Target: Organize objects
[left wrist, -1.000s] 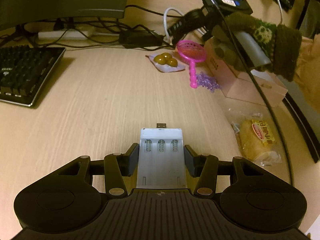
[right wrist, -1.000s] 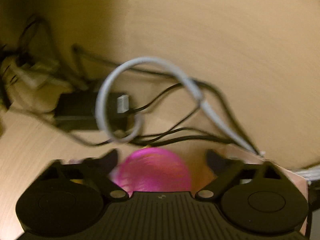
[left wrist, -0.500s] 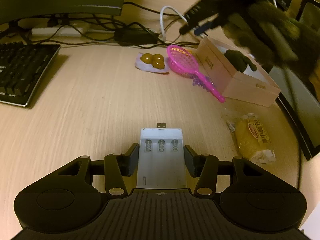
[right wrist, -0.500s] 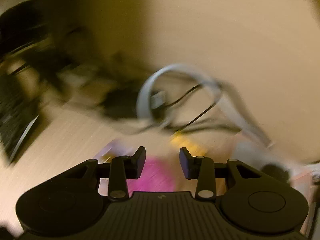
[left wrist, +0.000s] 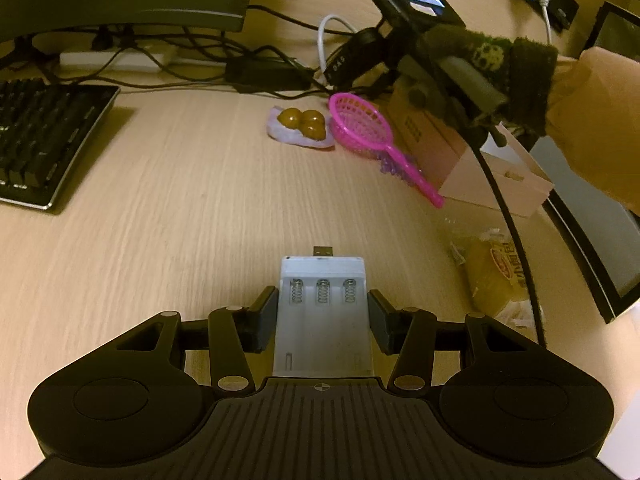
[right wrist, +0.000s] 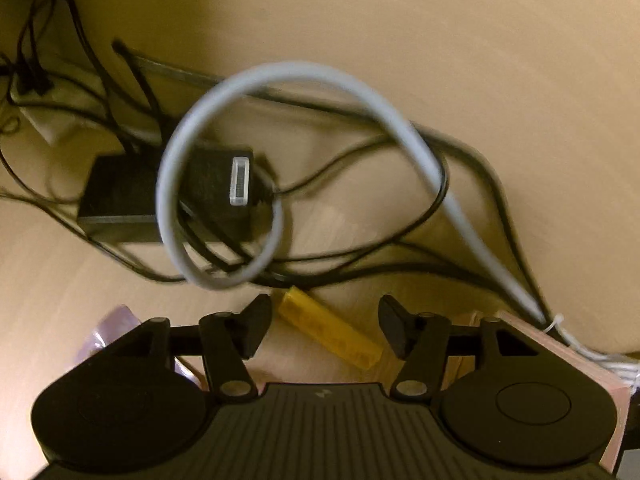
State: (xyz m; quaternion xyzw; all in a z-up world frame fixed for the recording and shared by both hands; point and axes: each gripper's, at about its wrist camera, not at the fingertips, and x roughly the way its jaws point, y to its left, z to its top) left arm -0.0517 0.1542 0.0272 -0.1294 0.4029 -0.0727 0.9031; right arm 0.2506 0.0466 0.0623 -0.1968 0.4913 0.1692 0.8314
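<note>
The left gripper [left wrist: 322,312] has its two dark pads pressed on the long sides of one white plastic battery charger [left wrist: 323,316], which shows three spring slots and a small metal plug at its far end. It sits above the near middle of the pale wood-grain tabletop [left wrist: 180,200]; ahead of the plug the wood is bare all the way to the far objects, and bare leftward as far as the one black keyboard [left wrist: 44,140] at the left edge.

The right gripper [right wrist: 325,322] is opening; nothing is pressed between its fingers [right wrist: 256,326], though one yellow wrapped bar [right wrist: 330,330] lies on the tabletop in the gap below them, slanted. Just beyond it runs a tangle of black cables [right wrist: 360,256], one looped grey cable [right wrist: 224,276] with a white plug, and one black power brick [right wrist: 120,196] against the tabletop's back edge.

In the left view, one pink plastic toy sieve with a handle [left wrist: 362,128] leans against one pink open box [left wrist: 496,176] near the far right corner. One clear packet [left wrist: 304,122] holding three brown pieces lies just left of the sieve. One wrapped yellow bun [left wrist: 494,276] lies near the right edge, beside a dark framed panel [left wrist: 596,256].
</note>
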